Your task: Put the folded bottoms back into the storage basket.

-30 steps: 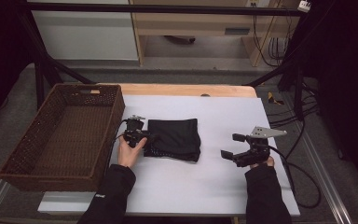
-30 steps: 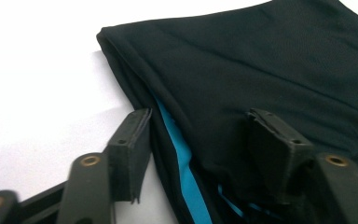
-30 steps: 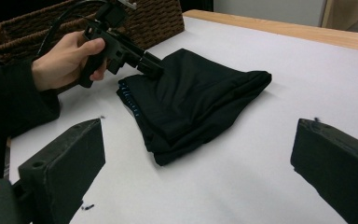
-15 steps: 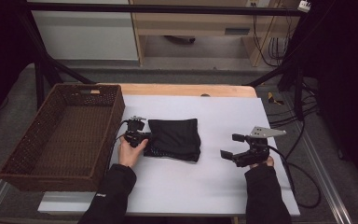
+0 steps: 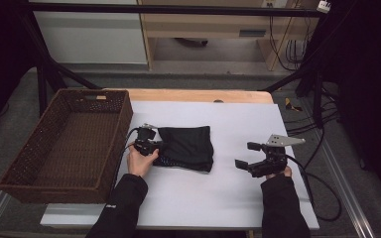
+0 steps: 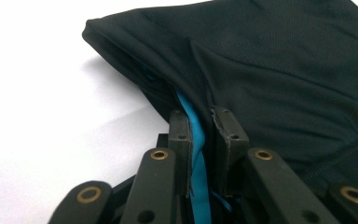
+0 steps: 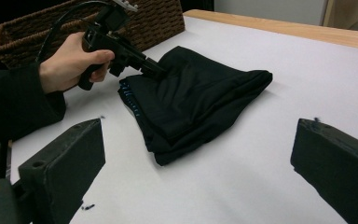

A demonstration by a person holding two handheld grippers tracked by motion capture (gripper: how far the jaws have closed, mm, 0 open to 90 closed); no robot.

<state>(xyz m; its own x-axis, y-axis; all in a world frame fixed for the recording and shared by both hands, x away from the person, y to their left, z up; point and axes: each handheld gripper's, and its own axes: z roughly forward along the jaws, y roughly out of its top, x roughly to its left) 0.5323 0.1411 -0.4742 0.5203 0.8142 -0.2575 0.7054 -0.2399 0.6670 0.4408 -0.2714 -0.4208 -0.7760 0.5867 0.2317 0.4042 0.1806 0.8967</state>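
A folded black garment (image 5: 187, 147) with a blue inner lining lies in the middle of the white table (image 5: 228, 198). My left gripper (image 5: 158, 147) is shut on the garment's left edge; in the left gripper view the jaws pinch a blue and black fold (image 6: 197, 140). The right gripper view shows the garment (image 7: 196, 100) and the left hand (image 7: 70, 63) holding that gripper at its edge. My right gripper (image 5: 243, 155) hovers open to the right of the garment, jaws spread wide, nothing between them.
A brown wicker basket (image 5: 30, 163) stands at the table's left side, close to the left hand. A wooden strip (image 5: 193, 95) runs along the table's far edge. Cables (image 5: 322, 183) trail off the right side.
The left gripper has edged slightly further onto the garment's left edge. The right gripper has stayed in place.
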